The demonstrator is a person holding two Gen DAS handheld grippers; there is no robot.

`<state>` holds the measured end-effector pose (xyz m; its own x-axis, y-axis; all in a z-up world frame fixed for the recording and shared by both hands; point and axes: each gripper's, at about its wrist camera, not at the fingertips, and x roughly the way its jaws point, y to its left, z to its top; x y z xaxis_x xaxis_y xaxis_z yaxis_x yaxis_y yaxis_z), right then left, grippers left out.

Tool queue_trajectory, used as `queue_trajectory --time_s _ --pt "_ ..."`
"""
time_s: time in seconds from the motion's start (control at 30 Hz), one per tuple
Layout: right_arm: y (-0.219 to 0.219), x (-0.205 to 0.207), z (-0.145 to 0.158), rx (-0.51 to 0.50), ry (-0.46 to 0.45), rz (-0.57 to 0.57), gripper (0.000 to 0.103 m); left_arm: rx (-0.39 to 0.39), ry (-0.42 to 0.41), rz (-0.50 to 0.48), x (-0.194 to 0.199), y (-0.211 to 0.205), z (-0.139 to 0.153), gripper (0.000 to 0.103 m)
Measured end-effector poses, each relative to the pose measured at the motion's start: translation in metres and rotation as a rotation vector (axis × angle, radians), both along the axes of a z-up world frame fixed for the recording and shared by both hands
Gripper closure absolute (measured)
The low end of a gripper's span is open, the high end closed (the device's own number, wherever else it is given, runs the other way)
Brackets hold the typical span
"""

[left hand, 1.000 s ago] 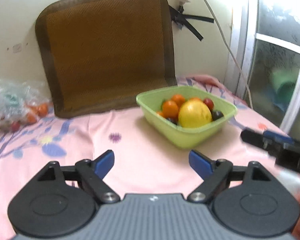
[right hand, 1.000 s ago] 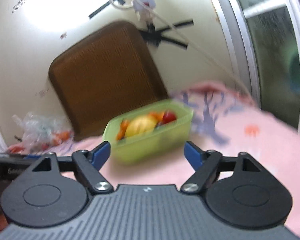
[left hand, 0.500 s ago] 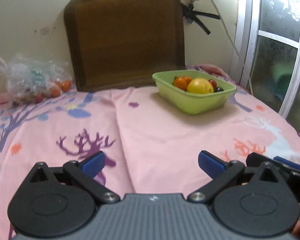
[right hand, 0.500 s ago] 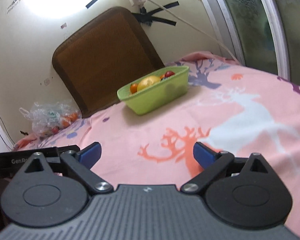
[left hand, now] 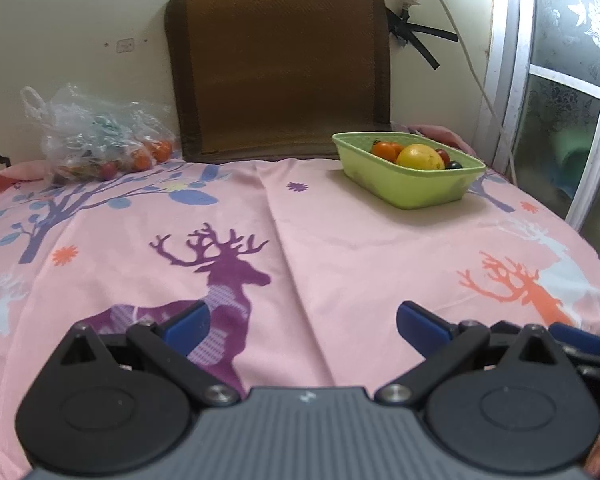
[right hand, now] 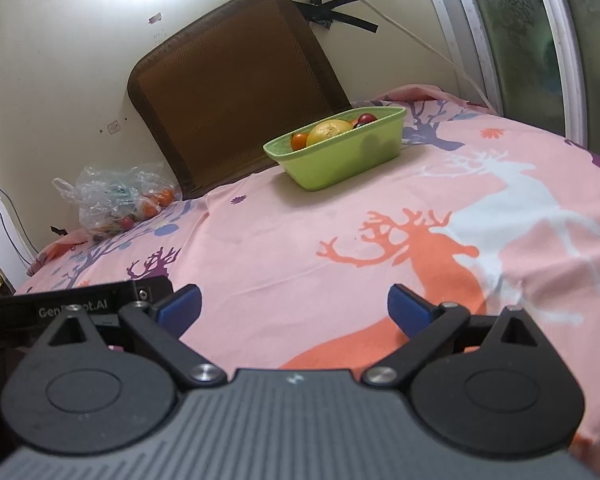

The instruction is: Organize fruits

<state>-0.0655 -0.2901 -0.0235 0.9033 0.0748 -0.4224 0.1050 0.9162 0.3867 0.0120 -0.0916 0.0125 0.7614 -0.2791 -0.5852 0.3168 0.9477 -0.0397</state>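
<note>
Pulled back from green basket (left hand: 410, 190), now far right on bed (left hand: 340, 248); both hand-held grippers, left hand-held gripper (left hand: 302, 322) and right hand-held gripper (right hand: 294, 306), spread wide, empty.

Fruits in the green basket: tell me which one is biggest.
The yellow fruit in the middle of the basket. It is round and far larger than the small orange, red and dark ones around it.

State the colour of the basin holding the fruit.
Light green basin; the right wrist view shows it best.
</note>
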Motion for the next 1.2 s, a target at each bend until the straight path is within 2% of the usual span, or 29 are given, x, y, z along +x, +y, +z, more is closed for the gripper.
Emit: queue_trajectory --time_s 0.3,0.57,0.87,1.07,1.2 --pt "0.004 -0.008 0.007 -0.012 -0.073 -0.024 0.002 0.039 -0.072 0.051 -0.018 0.009 0.003 0.0" --pt "-0.003 -0.021 0.008 -0.056 -0.152 -0.093 0.002 0.007 -0.119 0.067 -0.023 0.008 0.006 0.0" --pt "-0.008 -0.013 -0.004 -0.05 -0.085 -0.057 0.002 0.014 -0.107 0.048 -0.02 -0.003 -0.003 0.0" --pt "-0.015 -0.011 -0.005 -0.028 -0.081 -0.075 0.002 0.018 -0.111 0.032 -0.019 -0.009 -0.003 0.0" --pt "-0.013 -0.009 -0.007 -0.036 -0.08 -0.066 0.002 0.039 -0.131 0.063 -0.016 -0.009 -0.002 0.0"
